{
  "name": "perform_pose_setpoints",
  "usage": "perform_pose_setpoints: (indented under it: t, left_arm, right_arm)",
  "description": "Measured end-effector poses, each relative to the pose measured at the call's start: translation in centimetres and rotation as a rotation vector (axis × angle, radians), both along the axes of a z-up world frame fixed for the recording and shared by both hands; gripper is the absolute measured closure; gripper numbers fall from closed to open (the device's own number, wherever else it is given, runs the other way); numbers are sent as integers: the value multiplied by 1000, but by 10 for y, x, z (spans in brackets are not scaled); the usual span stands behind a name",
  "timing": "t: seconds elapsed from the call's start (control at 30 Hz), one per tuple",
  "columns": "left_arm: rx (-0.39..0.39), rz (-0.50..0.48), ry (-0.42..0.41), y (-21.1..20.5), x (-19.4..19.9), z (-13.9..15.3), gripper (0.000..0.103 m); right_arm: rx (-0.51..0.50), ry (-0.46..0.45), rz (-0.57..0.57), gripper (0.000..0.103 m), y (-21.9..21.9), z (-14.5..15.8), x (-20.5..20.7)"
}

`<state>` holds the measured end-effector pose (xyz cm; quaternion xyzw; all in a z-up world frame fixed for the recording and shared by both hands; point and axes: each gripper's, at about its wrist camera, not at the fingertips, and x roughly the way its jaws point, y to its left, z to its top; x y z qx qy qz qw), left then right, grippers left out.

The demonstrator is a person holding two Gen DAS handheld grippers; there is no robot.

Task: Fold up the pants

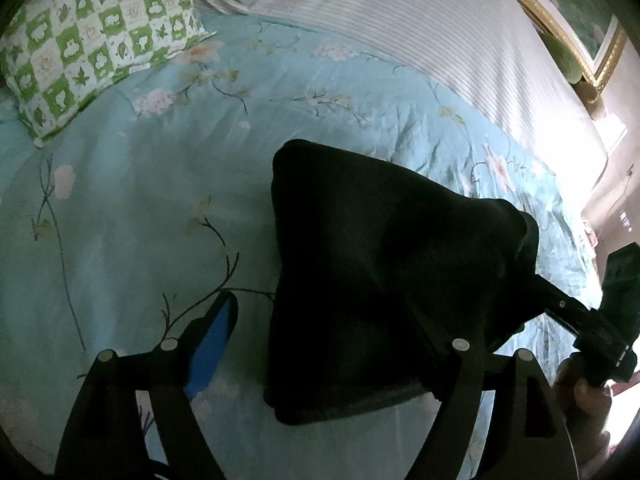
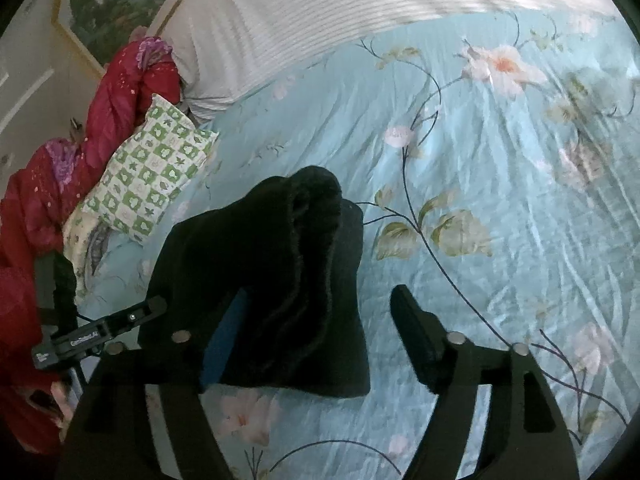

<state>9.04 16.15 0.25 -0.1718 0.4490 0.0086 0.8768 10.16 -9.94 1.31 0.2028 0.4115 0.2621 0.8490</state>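
Left wrist view: my left gripper point(image 1: 320, 320) and right gripper point(image 2: 320, 332) stand wide, gripping nothing. Black pants point(image 1: 380, 280) lie folded on the floral bedspread point(image 1: 140, 200); withdrawing, a finger could snag and unfold them.

This is a bedroom in someone's home. A wide bed fills nearly everything ahead of the tongs, spread with a pale blue floral quilt point(image 1: 168, 208) printed with pink blossoms and thin dark stems. Beyond the tongs a white ribbed bedspread point(image 1: 400, 28) covers the far part of the mattress. A green-and-white checked pillow point(image 1: 92, 40) with leaf prints lies ahead and to the left of the left tongs, and a red padded quilt point(image 2: 120, 92) is bunched up behind it against the wall. A gilt-framed painting point(image 1: 580, 20) hangs above the bed, and daylight pours in from the right.
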Motion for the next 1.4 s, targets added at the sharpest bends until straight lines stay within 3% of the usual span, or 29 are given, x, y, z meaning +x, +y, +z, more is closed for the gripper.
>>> perform_pose_setpoints:
  t: [0.93, 1.4]
  left_arm:
    - [231, 16, -82, -34, -62, 28, 16]
    - [244, 4, -123, -36, -71, 26, 13]
  right_arm:
    - [-260, -274, 47, 7, 42, 44, -78]
    - [-322, -298, 32, 4, 50, 34, -88]
